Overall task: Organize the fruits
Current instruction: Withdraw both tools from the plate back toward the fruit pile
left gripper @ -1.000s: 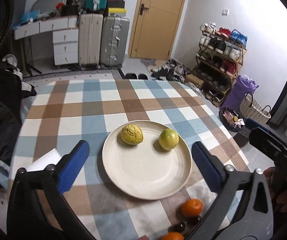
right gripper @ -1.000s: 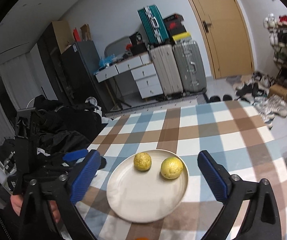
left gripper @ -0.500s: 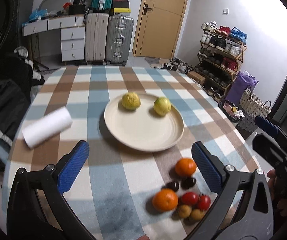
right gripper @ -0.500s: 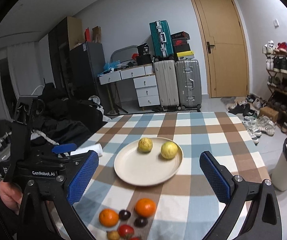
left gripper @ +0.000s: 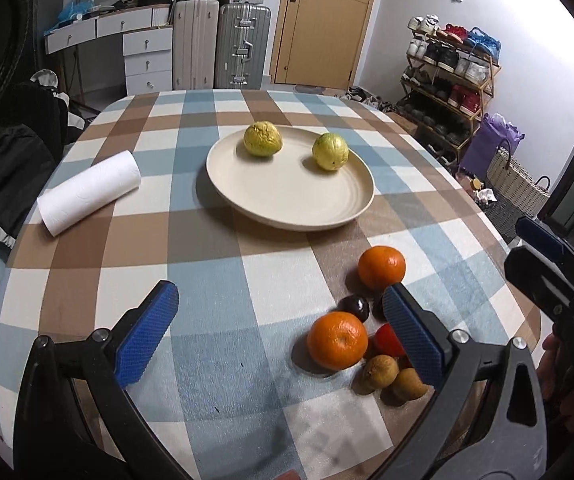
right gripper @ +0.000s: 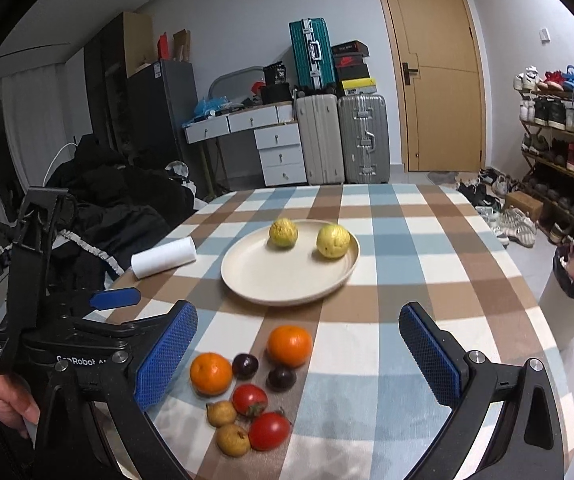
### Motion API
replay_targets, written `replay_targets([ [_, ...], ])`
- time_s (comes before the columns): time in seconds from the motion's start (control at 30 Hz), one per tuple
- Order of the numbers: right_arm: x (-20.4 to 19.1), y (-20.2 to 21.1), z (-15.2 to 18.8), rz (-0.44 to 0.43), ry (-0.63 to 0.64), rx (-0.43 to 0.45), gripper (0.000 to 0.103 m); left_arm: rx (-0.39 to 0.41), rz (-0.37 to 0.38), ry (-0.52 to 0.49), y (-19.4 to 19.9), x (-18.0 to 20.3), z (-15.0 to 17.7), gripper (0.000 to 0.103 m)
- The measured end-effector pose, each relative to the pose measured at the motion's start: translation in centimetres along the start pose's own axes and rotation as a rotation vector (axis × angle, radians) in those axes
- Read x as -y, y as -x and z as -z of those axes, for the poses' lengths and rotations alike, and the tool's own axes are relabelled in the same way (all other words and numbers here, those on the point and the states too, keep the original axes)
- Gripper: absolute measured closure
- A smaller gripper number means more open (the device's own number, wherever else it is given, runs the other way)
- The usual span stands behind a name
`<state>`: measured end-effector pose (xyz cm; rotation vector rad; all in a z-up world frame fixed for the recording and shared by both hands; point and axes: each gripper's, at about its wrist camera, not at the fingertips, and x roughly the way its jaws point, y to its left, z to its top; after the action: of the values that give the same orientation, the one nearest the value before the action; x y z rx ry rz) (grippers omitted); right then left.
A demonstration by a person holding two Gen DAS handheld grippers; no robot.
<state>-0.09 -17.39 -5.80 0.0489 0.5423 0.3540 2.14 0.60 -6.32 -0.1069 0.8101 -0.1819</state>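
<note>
Before you is one round table (left gripper: 87,264) under a checked cloth of blue, brown and white squares. On it sits one wide, shallow cream plate (left gripper: 287,200) with a smooth matte face, holding two yellow-green fruits apart near its far rim: one wrinkled (left gripper: 263,139), one smoother (left gripper: 330,151). To the plate's left lies one white paper roll (left gripper: 89,192), a cylinder on its side. Near your edge is a loose cluster: two oranges (right gripper: 290,345) with dimpled skin, two glossy red tomatoes (right gripper: 269,430), two dark round plums (right gripper: 245,366), two small tan rough-skinned fruits (right gripper: 233,438). Your left gripper (left gripper: 283,334) hovers above the cloth, its blue ridged pads (left gripper: 147,338) spread wide with nothing between them. Your right gripper (right gripper: 297,354) hangs over the cluster, equally wide and empty.
</note>
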Motion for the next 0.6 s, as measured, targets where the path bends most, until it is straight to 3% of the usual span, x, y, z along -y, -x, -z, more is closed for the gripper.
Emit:
replay_targets([
  [0.6, 1.4, -2.0, 1.2, -0.010, -0.057, -0.050, 0.000, -0.115, 0.075, -0.020, -4.0, 0.0, 0.8, 0.001],
])
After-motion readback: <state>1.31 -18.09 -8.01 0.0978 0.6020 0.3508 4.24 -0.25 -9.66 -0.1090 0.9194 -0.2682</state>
